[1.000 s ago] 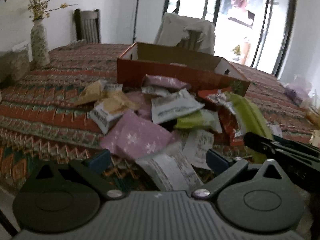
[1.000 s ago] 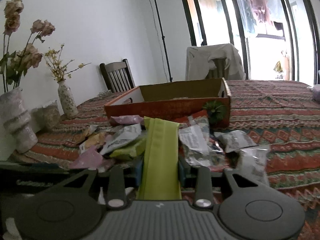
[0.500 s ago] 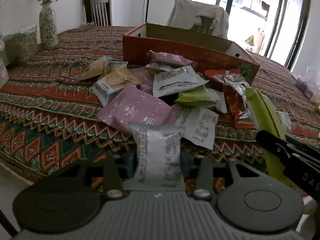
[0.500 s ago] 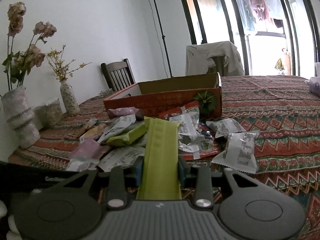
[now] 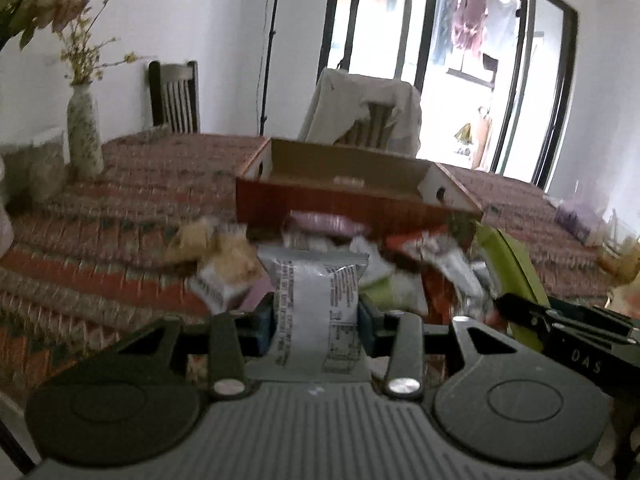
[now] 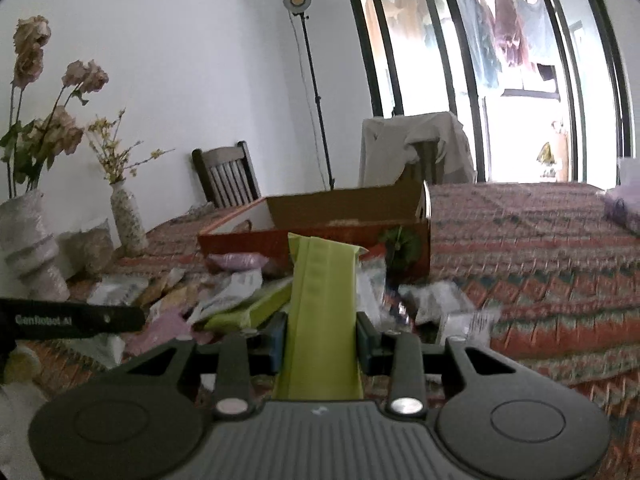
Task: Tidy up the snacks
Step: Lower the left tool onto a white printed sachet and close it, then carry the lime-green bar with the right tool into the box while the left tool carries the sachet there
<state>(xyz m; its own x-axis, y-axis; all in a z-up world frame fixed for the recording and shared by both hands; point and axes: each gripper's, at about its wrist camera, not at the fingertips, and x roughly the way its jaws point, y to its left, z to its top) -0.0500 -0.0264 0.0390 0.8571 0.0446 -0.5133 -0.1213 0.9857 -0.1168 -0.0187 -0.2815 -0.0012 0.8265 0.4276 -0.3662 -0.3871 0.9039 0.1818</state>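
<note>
My left gripper is shut on a white snack packet with black print, held above the table. My right gripper is shut on a long green snack packet, also lifted. Both face an open orange cardboard box, which also shows in the right wrist view. A pile of loose snack packets lies in front of the box. The green packet and the right gripper show at the right of the left wrist view.
The table has a patterned cloth. Vases with flowers and a jar stand at the left edge. Two chairs stand behind the table, one draped with cloth. A purple bag lies far right.
My left gripper closed on the white packet and lifted it off the pile. Both grippers rose and now face the box more level. The right gripper kept its hold on the green packet.
</note>
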